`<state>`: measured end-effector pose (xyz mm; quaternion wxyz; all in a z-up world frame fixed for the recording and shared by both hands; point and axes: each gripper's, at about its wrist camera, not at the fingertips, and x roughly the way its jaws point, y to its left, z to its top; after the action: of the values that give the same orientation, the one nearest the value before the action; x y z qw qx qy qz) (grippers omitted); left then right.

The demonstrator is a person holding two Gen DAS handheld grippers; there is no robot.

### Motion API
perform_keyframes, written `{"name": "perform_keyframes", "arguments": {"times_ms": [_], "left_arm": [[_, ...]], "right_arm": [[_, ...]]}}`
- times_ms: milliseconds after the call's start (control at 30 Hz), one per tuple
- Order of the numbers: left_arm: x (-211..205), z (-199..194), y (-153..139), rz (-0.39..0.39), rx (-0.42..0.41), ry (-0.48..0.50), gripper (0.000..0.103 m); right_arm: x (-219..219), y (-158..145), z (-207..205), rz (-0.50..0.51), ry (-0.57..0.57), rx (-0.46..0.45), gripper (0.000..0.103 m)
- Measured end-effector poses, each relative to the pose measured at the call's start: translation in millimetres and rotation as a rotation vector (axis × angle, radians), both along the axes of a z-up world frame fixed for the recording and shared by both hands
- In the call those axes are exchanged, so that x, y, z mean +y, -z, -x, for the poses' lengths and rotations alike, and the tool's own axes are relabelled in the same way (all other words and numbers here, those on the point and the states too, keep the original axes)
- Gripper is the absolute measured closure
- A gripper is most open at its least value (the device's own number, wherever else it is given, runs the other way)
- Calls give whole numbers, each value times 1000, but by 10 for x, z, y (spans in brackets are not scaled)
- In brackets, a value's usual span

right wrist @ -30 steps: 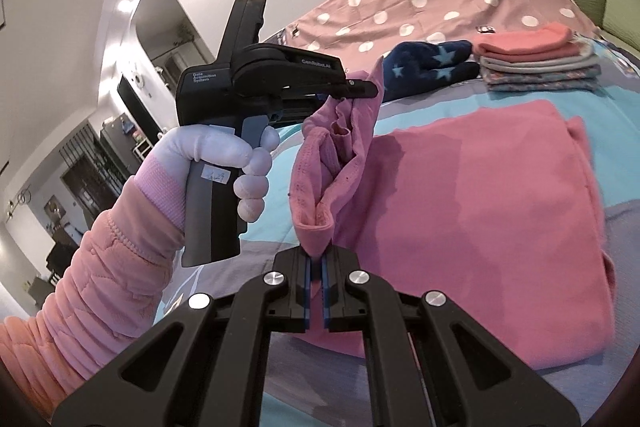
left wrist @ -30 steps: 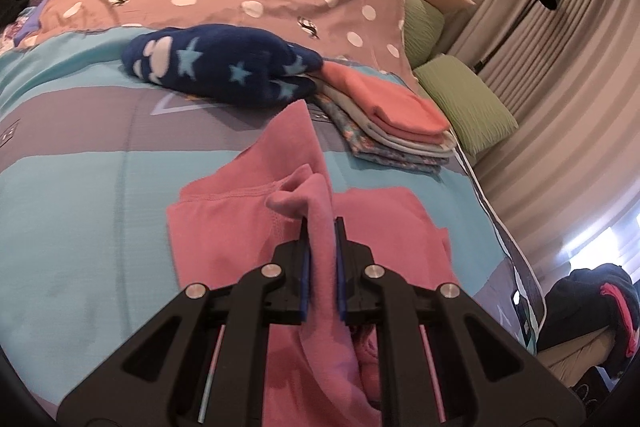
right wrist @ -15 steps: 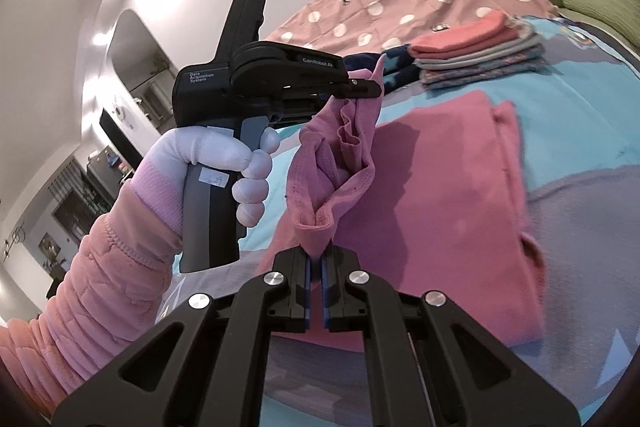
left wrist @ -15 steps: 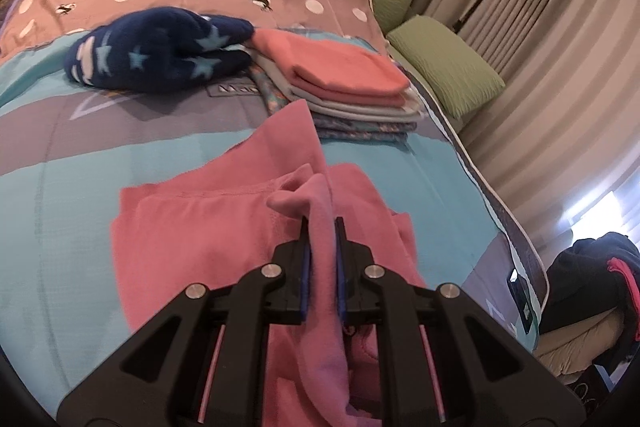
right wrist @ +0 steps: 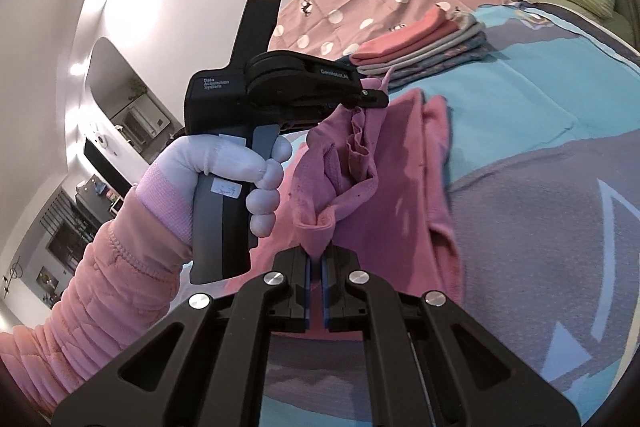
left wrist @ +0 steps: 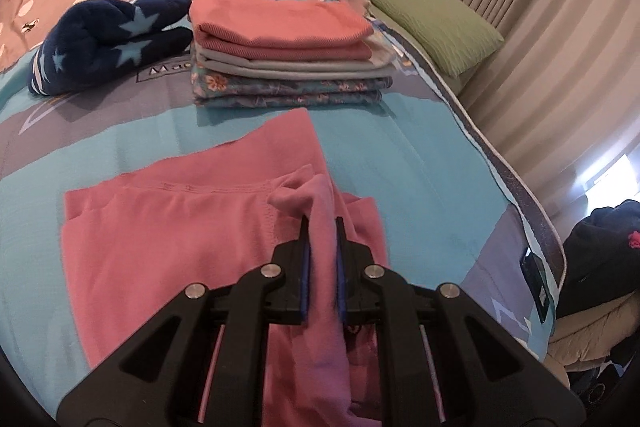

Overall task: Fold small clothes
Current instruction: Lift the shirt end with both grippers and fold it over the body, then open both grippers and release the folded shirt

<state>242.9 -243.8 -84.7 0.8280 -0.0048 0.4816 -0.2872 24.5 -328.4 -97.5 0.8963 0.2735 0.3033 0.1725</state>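
Closer now to the far folded stack (left wrist: 284,51), left hand-held gripper (left wrist: 320,259) and right hand-held gripper (right wrist: 316,267) each pinch the pink garment (left wrist: 168,239) over the bed (left wrist: 420,155).

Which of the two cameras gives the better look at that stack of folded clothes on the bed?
The left wrist view. The stack of folded clothes faces the camera there, unobstructed, its coral, grey and floral layers easy to tell apart. In the right wrist view the stack is smaller, seen at an angle, its near end hidden behind the left gripper.
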Motion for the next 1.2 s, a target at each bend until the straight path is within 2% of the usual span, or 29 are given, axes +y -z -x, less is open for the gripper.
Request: {"name": "perform_keyframes", "arguments": {"times_ms": [367, 467, 533, 600, 733, 867, 967, 1033, 1200], "left_arm": [[-149, 28, 37, 9, 3, 21, 90], [-186, 38, 105, 3, 13, 33, 80], [-183, 54, 111, -11, -30, 25, 63], [-170, 81, 101, -24, -70, 27, 59], [-63, 150, 15, -9, -94, 37, 50], [182, 413, -182, -22, -182, 53, 41], [454, 691, -274, 7, -205, 61, 36], [662, 927, -306, 22, -224, 73, 28], [1228, 1533, -160, -56, -294, 34, 23]], "right_arm": [[-142, 38, 53, 1, 14, 23, 100], [-201, 171, 49, -6, 32, 83, 100], [-239, 254, 60, -22, 37, 115, 99], [-264, 318, 91, -37, 36, 142, 99], [-241, 313, 133, -27, 27, 148, 99], [-242, 313, 143, -30, 27, 166, 89], [-284, 324, 154, -49, 34, 173, 81], [-306, 314, 166, -47, 36, 169, 79], [-313, 306, 172, -28, 41, 171, 76]]}}
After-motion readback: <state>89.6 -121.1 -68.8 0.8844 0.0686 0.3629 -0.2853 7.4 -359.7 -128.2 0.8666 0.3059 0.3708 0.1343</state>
